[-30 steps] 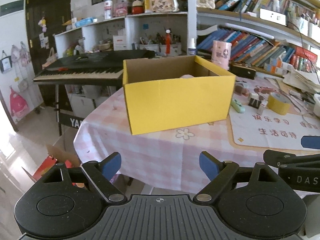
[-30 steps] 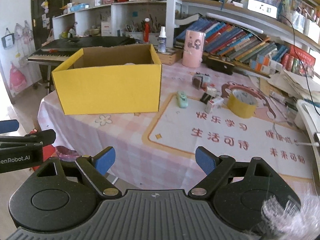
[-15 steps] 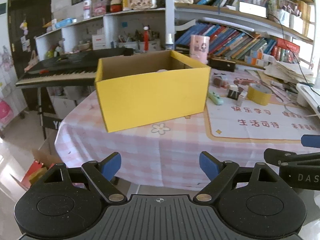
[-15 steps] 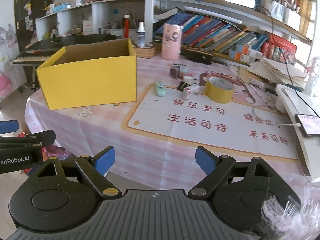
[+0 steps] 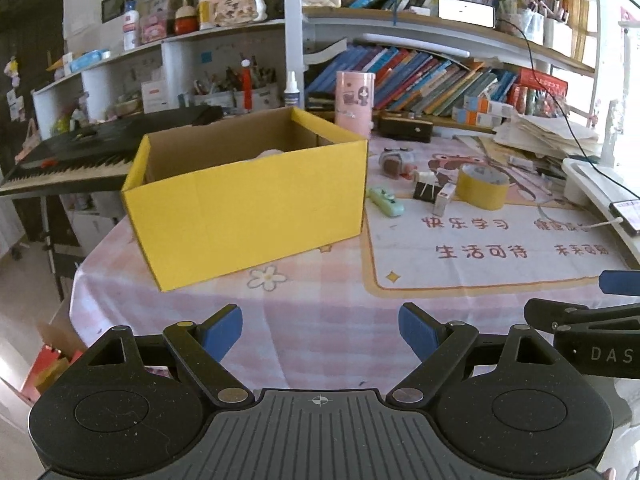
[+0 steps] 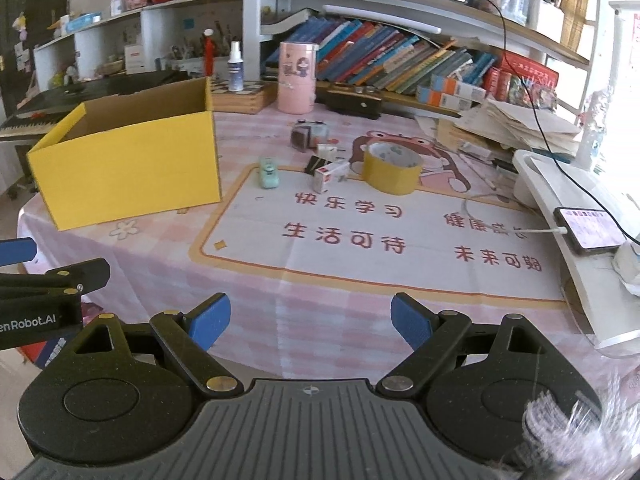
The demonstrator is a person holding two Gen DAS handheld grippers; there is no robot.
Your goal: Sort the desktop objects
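Yellow box (image 5: 248,208) sits toward the desk's (image 6: 320,320) left edge, small items clustered mid-desk beside the tape (image 6: 392,172); with both left tongs (image 5: 320,332) and right tongs (image 6: 310,320) wide and empty, I'd approach one piece squarely, starting with the green toy (image 6: 269,173).
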